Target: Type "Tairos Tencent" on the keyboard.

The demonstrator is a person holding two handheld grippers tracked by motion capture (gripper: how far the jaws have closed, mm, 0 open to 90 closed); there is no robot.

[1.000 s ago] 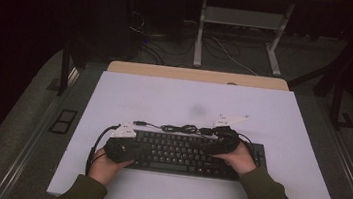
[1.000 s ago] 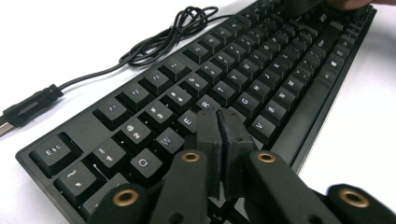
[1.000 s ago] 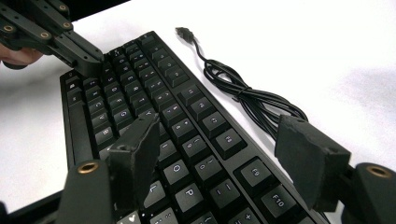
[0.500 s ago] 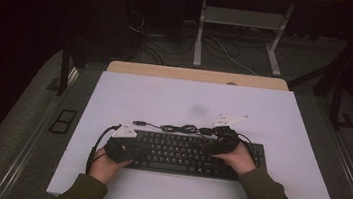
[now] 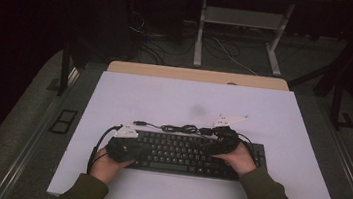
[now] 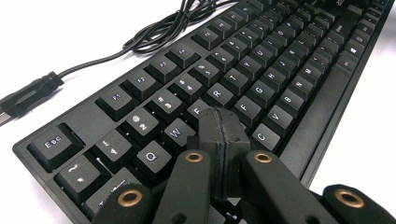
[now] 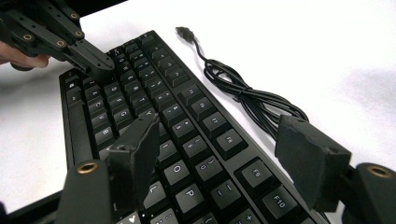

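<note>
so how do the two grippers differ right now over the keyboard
The left gripper has its jaws pressed together, tips down among the keys near E and D; the right gripper has its jaws spread wide, with nothing between them but keys. The left gripper sits at the Esc end of the keyboard, the right gripper toward the other end, nearer the bundled cable. Both are black, hand-held and low over the keys.

The room is dark. A white table (image 5: pixel 264 109) stands in the middle, with a light wooden edge (image 5: pixel 197 75) at 12 o'clock. The floor (image 5: pixel 35 128) around it is grey-green. Behind the table, at 12 o'clock, stands a pale metal frame (image 5: pixel 243 21), and loose wires (image 5: pixel 146 40) lie at 11 o'clock.
</note>
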